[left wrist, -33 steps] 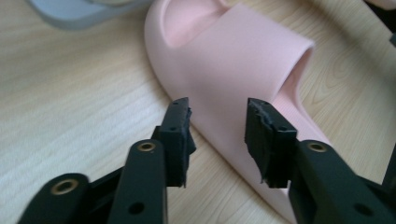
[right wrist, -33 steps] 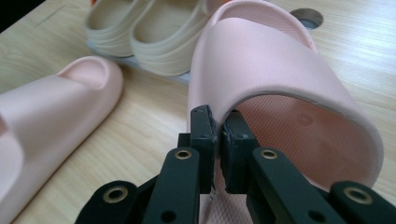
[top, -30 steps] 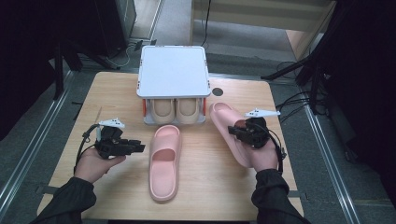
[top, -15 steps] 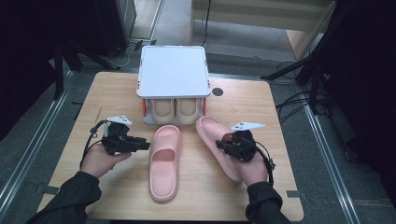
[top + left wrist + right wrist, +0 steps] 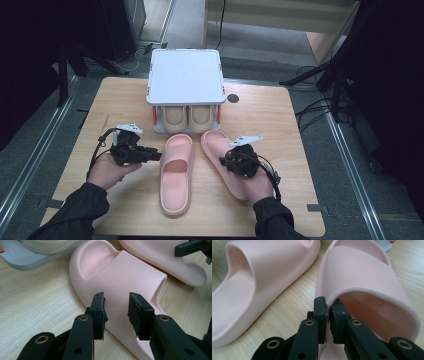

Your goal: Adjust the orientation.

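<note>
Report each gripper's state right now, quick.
Left gripper: open, jaws apart beside the left pink slipper, holding nothing.
Right gripper: shut on the strap edge of the right pink slipper.

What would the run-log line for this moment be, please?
right gripper: shut on right slipper strap | left gripper: open, at left slipper | table

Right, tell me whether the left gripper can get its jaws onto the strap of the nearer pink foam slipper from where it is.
Probably yes. The left gripper is open and points at the side of the pink foam slipper, with bare wooden table between them and nothing in the way.
</note>
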`<move>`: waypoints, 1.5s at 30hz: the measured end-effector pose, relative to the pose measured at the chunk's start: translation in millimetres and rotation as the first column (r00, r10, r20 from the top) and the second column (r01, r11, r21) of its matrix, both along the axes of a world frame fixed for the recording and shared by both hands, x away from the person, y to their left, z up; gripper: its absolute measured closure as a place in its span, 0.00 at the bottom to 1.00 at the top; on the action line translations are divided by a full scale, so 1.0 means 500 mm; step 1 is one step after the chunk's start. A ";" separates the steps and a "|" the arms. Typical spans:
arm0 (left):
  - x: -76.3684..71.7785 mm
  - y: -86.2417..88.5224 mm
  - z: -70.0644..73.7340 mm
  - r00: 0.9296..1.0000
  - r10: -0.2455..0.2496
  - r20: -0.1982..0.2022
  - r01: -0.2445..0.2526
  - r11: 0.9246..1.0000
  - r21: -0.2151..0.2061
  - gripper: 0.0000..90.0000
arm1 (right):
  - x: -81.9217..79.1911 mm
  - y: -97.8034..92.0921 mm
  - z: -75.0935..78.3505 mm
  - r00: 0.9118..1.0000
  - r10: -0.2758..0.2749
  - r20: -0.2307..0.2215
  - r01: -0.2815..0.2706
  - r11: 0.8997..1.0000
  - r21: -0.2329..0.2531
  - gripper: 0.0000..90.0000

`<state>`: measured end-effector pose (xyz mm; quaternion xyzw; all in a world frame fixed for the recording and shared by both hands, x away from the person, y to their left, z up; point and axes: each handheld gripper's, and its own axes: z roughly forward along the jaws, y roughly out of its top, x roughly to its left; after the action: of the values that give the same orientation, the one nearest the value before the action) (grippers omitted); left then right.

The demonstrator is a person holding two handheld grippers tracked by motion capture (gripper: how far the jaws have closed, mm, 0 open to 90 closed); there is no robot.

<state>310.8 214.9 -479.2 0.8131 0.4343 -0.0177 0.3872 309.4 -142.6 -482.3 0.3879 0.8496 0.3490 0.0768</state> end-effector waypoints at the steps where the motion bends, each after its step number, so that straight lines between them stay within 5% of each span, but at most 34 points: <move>1: 0.000 0.000 0.000 1.000 -0.002 0.002 0.002 1.000 0.002 0.73 | -0.001 0.005 -0.002 1.000 0.002 -0.005 -0.002 1.000 -0.006 0.95; 11: -0.002 -0.004 -0.002 1.000 -0.013 0.012 0.013 1.000 0.009 0.72 | -0.014 0.042 -0.018 0.999 0.033 0.007 -0.033 0.999 -0.039 0.92; 26: -0.001 -0.006 -0.004 1.000 -0.019 0.008 0.019 1.000 0.012 0.70 | -0.016 0.071 -0.022 0.998 0.059 -0.005 -0.059 0.998 0.032 0.85; 35: -0.002 0.000 -0.001 1.000 -0.005 0.020 0.005 1.000 -0.002 0.71 | -0.026 0.030 0.011 0.998 0.054 -0.009 -0.053 0.994 0.098 0.79; 39: -0.002 0.003 -0.001 1.000 0.001 0.020 -0.001 1.000 0.003 0.72 | -0.035 0.004 0.032 0.999 0.045 0.000 -0.044 0.988 0.147 0.85; 45: 0.001 0.007 -0.007 0.999 -0.012 0.044 0.011 1.000 0.009 0.80 | -0.017 -0.041 0.046 0.999 0.006 0.033 -0.011 0.989 0.150 0.94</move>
<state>311.1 218.5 -482.5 0.8175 0.4210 0.0000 0.3931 300.6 -163.3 -459.0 0.3831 0.8213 0.4184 0.0597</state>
